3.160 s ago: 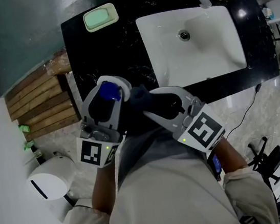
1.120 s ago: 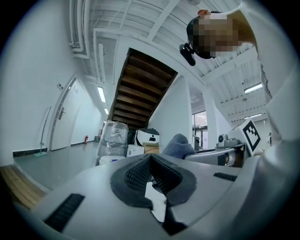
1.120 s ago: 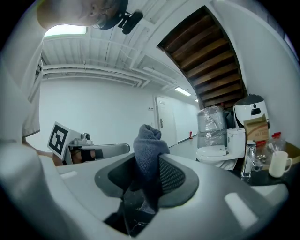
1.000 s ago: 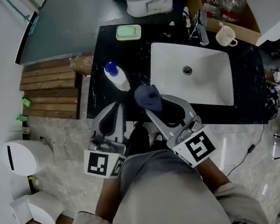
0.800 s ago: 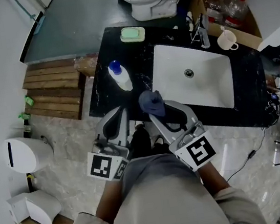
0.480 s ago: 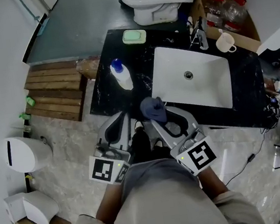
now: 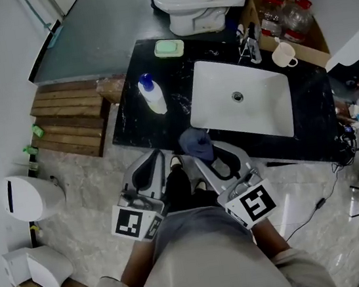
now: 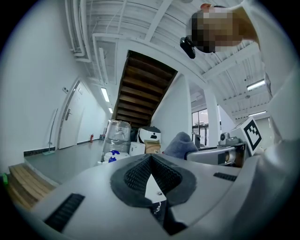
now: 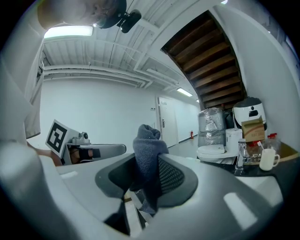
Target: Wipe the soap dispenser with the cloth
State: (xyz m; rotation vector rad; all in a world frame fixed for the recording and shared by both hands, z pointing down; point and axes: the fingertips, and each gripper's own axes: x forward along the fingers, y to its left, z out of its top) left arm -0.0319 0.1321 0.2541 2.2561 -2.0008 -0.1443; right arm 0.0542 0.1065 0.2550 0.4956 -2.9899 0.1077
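Note:
The soap dispenser (image 7: 151, 95), a white bottle with a blue cap, stands alone on the black counter (image 7: 139, 130) left of the sink. Its blue top (image 8: 111, 155) shows small and far off in the left gripper view. My left gripper (image 7: 157, 156) hovers short of the counter's front edge, jaws shut with nothing between them (image 8: 150, 161). Beside it, my right gripper (image 7: 201, 152) is shut on a bunched dark blue-grey cloth (image 7: 196, 144), which sticks up from the jaws (image 9: 147, 152). Both grippers point level toward the counter, apart from the dispenser.
A white sink (image 7: 240, 101) fills the counter's middle, with a faucet (image 7: 250, 46) and a cup (image 7: 282, 55) behind it. A green soap dish (image 7: 169, 48) lies at the back left. A toilet (image 7: 199, 1) stands beyond; a wooden pallet (image 7: 67, 122) and a white bin (image 7: 31, 197) are on the left.
Earlier the left gripper held the dispenser against the cloth; now the dispenser stands on the counter. Over the last second both grippers drew back from the counter, the cloth still in the right one.

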